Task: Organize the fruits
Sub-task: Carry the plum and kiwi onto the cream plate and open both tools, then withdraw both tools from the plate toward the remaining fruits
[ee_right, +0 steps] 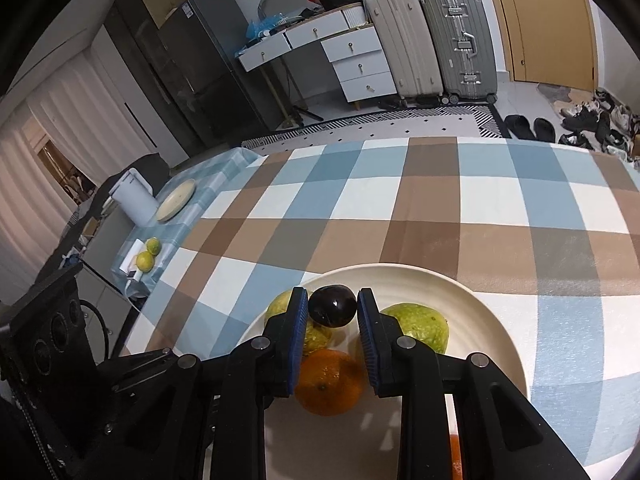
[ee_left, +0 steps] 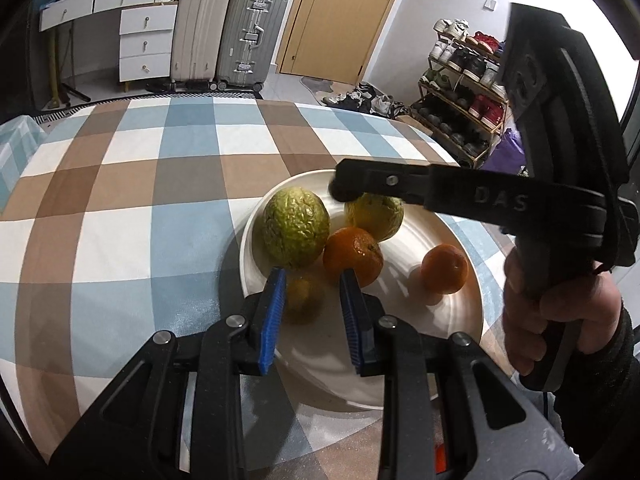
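On the checked tablecloth (ee_left: 120, 200), near right part of table: white plate (ee_left: 456, 320) holding wrinkled green fruit (ee_left: 296, 226), second yellow-green fruit (ee_left: 380, 216) behind, orange (ee_left: 352, 256) touching green fruit at centre, second orange (ee_left: 445, 269) apart toward right rim. Small blurred yellowish fruit (ee_left: 302, 296) between blue pads of left tongs (ee_left: 314, 276), pads narrow but not seen touching it; grip cannot be confirmed. Left tongs low over plate's near-left rim. Right tongs (ee_right: 333, 306) clamped on dark plum-like fruit (ee_right: 333, 312), raised over plate's far-left part, above green fruits and orange (ee_right: 330, 384). From left view, right tongs (ee_left: 340, 188) reaching in from right over rear fruit, held by hand (ee_left: 560, 312). Bare plate surface at near and right side. Wide bare cloth left of and beyond plate up to far table edge. Far left end of table: flat plate (ee_right: 176, 200), white jug (ee_right: 134, 200), two green fruits (ee_right: 148, 254) near edge.
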The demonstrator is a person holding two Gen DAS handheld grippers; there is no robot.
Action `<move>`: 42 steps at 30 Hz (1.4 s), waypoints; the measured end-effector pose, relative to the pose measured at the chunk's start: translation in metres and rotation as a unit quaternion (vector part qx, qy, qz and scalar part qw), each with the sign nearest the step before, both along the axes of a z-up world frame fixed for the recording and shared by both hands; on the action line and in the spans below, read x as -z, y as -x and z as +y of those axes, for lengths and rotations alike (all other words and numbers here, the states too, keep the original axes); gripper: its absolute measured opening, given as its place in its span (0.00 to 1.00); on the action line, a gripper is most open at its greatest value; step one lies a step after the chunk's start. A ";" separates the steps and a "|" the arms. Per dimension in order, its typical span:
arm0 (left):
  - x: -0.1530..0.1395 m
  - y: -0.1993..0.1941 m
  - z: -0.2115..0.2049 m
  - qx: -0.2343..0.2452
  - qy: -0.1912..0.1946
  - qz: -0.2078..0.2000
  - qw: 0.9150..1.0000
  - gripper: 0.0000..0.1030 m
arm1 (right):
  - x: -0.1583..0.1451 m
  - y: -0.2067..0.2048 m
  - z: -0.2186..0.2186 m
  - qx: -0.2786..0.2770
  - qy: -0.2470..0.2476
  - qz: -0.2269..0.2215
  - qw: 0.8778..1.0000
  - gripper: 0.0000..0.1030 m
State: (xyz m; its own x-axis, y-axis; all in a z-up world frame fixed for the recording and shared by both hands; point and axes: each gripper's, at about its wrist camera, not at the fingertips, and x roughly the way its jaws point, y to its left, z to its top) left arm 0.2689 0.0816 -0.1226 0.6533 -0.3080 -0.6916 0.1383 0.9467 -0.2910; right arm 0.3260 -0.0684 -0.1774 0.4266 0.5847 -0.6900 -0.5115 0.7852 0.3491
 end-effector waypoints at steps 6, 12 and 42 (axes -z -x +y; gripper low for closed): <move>-0.012 0.013 0.004 -0.017 -0.002 -0.001 1.000 0.41 | -0.024 0.017 -0.018 0.010 -0.023 -0.030 0.999 0.36; -0.035 0.046 0.003 -0.040 -0.012 -0.021 0.999 0.63 | -0.054 0.063 -0.055 0.033 -0.061 -0.071 0.995 0.62; -0.067 0.225 -0.067 -0.038 -0.059 -0.057 0.996 0.99 | -0.055 0.282 -0.135 0.067 -0.061 -0.175 0.980 1.00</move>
